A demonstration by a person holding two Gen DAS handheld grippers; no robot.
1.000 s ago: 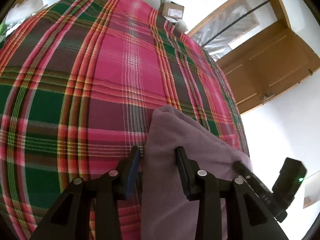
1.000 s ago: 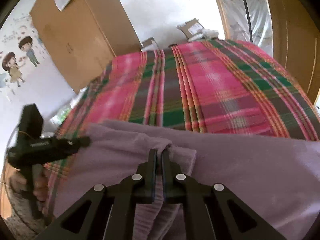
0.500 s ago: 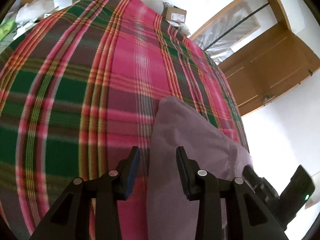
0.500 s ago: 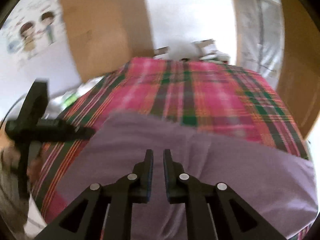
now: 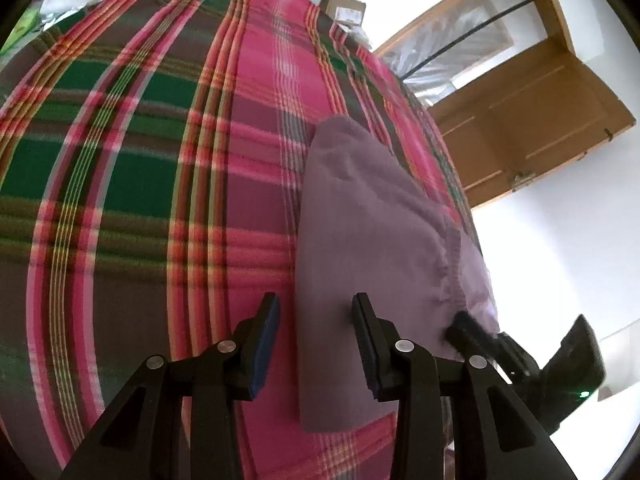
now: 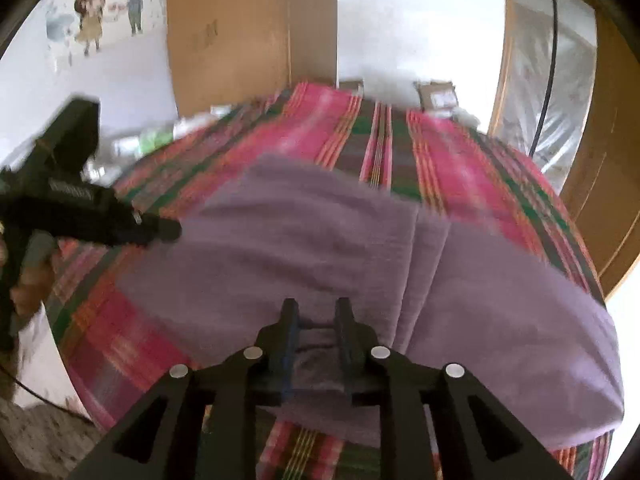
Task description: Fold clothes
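A plaid bedspread (image 5: 160, 184) in pink, green and brown stripes covers the whole work surface. Beyond its far edge stand a tall cardboard box (image 6: 248, 28) and smaller cartons (image 6: 436, 96); a white wall bears cartoon figure stickers (image 6: 108, 16), and a wooden door (image 5: 532, 120) stands off to the right of the left gripper, beside plastic sheeting (image 6: 548, 72).

The purple garment (image 5: 360, 240) lies flat on the bedspread, folded into a long band. In the left wrist view its long axis runs away from the left gripper (image 5: 316, 340), narrowing to a rounded end far ahead; in the right wrist view the same axis lies crosswise in front of the right gripper (image 6: 316, 328), with a fold edge running away just right of that tool.

The left gripper's jaws are spread wide, straddling the garment's left border, one finger over bare bedspread and one over cloth. The right gripper's jaws are parted narrowly, low over the garment's near edge; whether they touch the cloth cannot be told.
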